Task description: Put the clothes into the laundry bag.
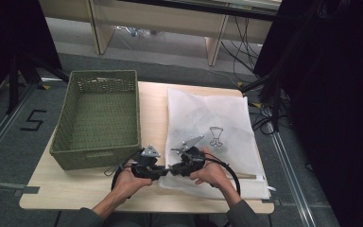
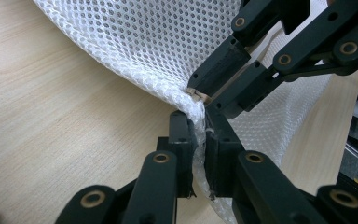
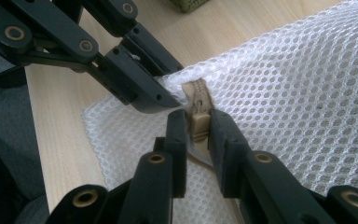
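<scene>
Near edge of desk [image 1: 75, 189]: two hands, one hand-held gripper each, tips meeting at the near-left corner of one white mesh laundry bag [image 1: 212, 118].

Left hand-held gripper [image 2: 199, 140]: jaws pinched on the bag's bunched corner fabric, right by the zipper end. Right hand-held gripper [image 3: 198, 128]: jaws closed on the tan zipper pull [image 3: 198, 122], mesh rising just beyond it. Same tan pull also seen in left gripper view [image 2: 198, 94], held between the other gripper's tips.

Bag position: lying flat on right half of desk, near-left corner lifted a little by the two grips, rest spread out toward far edge. Small dark goblet-like print [image 1: 215, 135] on top face. Contents: cannot tell, looks flat.

Handling, as a judgement: light, soft, floppy, open-weave; no stiffness, so likely to bunch and follow the slider unless the corner is anchored. Best holds probably as now: fabric beside zipper end for counter-tension, small hard pull tab for the sliding. Tab small and smooth, risk of slipping out of the pads. Mesh snag-prone on jaw edges.

Farther left: one green woven basket [image 1: 99, 118], on desk, apart from bag.

Count: two grippers, one bag, one zipper pull, one basket, one desk.
</scene>
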Motion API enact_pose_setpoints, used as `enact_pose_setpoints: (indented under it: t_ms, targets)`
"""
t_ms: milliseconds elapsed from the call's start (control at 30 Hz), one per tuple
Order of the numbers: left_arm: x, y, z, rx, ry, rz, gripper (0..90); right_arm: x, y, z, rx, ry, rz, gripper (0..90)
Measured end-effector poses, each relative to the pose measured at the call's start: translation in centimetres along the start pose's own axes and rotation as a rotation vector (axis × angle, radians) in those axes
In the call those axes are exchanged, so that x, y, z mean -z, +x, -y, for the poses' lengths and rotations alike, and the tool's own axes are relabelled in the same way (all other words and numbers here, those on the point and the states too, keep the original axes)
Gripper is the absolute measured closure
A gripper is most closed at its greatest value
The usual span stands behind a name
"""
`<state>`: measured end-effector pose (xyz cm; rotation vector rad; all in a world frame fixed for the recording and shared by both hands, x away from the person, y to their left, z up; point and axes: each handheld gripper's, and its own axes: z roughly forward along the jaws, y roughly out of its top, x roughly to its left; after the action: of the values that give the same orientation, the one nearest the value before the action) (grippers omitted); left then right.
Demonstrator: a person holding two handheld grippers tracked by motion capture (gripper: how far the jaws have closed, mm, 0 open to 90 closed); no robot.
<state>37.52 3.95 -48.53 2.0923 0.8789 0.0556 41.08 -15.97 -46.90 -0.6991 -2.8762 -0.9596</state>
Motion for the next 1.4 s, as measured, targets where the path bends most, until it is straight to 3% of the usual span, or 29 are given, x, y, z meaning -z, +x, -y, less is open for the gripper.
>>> enact_pose_setpoints:
  t_ms: [100, 233, 467, 600, 1000, 1067, 1133, 1233, 1400]
  targets:
    - [0.0, 0.0, 0.0, -0.002, 0.004, 0.004, 82.0, -0.1, 0.0, 0.0, -0.004, -0.002, -0.01, 78.4]
    - [0.1, 0.1, 0.0, 0.012, -0.001, 0.005, 82.6, 0.0, 0.1, -0.2, 0.032, 0.01, 0.008, 82.9]
    - [0.1, -0.1, 0.1, 0.063, -0.013, 0.01, 84.2, 0.3, 0.8, -0.5, 0.046, 0.048, 0.069, 83.7]
    - [0.1, -0.1, 0.1, 0.067, -0.028, 0.007, 84.7, 0.4, 1.0, -0.5, 0.038, 0.071, 0.091, 86.3]
    - [0.5, -0.4, 0.0, 0.058, -0.041, -0.014, 85.5, 0.8, 1.1, -0.1, -0.004, 0.031, 0.095, 86.9]
    - [0.7, -0.2, 0.0, 0.06, -0.057, -0.022, 85.8, 0.8, 1.2, 0.1, 0.002, 0.062, 0.116, 88.8]
    - [0.7, -0.3, -0.1, 0.057, -0.059, -0.014, 85.6, 0.8, 1.0, 0.2, -0.014, 0.028, 0.098, 88.8]
    - [0.6, -0.4, -0.2, 0.046, -0.058, -0.019, 85.1, 1.0, 1.1, 0.0, -0.008, 0.03, 0.106, 88.5]
    - [0.6, -0.2, -0.1, 0.048, -0.048, -0.012, 84.3, 1.2, 1.0, 0.0, -0.021, -0.004, 0.084, 81.9]
